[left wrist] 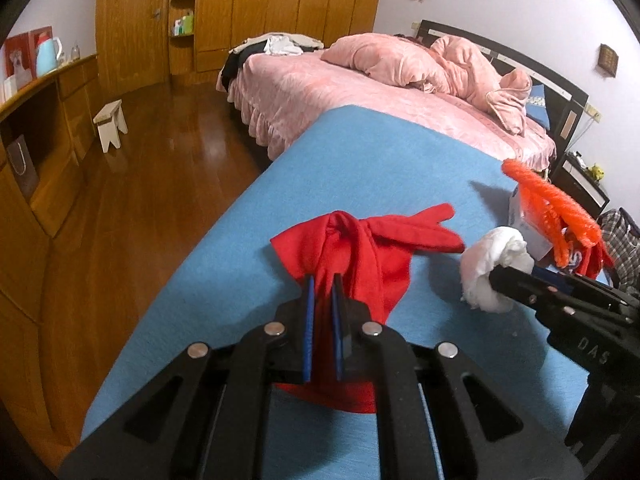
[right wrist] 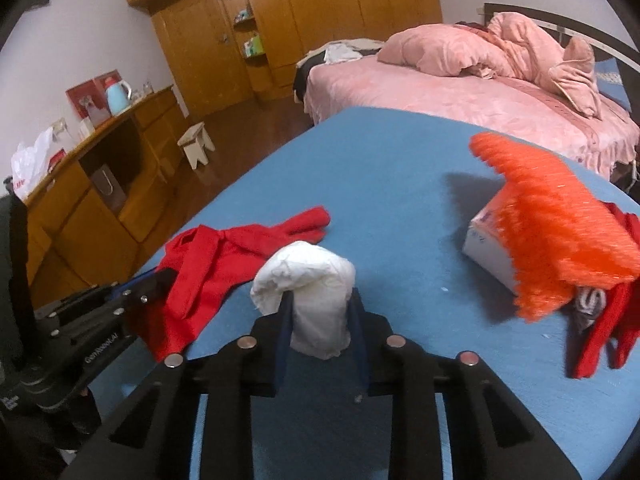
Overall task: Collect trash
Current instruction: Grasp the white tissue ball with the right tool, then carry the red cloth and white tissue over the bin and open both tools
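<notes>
Sitting between the right gripper fingers, the white tissue wad is clamped.

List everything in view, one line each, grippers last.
white tissue wad: one, white, on the blue table between the right gripper's fingers
red cloth: one, red, on the table's left part, under the left gripper's tips
orange mesh piece: one, orange, on the table's right, over the tissue pack
tissue pack: one, white, under the mesh
blue table: one, blue, foreground
bed: one, pink, behind the table
stool: one, pale, on the wood floor
left gripper: one, black, shut
right gripper: one, black, closed on the wad
</notes>
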Tool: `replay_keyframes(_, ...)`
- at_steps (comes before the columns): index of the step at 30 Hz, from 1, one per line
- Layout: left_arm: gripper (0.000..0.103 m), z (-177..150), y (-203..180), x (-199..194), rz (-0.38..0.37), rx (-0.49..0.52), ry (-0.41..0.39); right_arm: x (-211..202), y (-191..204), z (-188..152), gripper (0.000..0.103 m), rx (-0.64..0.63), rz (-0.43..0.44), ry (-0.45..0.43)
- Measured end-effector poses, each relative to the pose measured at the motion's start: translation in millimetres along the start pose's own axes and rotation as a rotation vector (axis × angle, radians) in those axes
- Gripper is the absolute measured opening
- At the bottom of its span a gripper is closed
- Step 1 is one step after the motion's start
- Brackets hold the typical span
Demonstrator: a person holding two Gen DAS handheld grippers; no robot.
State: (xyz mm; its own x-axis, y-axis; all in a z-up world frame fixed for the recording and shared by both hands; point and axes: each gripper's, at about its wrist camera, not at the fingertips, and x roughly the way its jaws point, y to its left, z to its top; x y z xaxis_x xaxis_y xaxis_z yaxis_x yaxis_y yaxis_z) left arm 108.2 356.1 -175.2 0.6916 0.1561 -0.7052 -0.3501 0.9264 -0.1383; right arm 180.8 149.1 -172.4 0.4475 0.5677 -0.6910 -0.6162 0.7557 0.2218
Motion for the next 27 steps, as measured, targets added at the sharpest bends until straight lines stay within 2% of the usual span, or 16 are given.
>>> replay_keyframes(10, 0.007, 11, -48, -35, -0.061, 0.050, -0.078, -56, -23, 5, 0.026, 0.045, -0.033, -0.090)
replay_keyframes(20, 0.007, 15, -120, -72, -0.199, 0.114, -0.131, -122, -62, 0, 0.026, 0.085, -0.110, -0.171)
replay_keyframes(27, 0.007, 10, -173, -99, -0.301, 0.179, -0.160, -168, -100, -21, 0.026, 0.142, -0.175, -0.208)
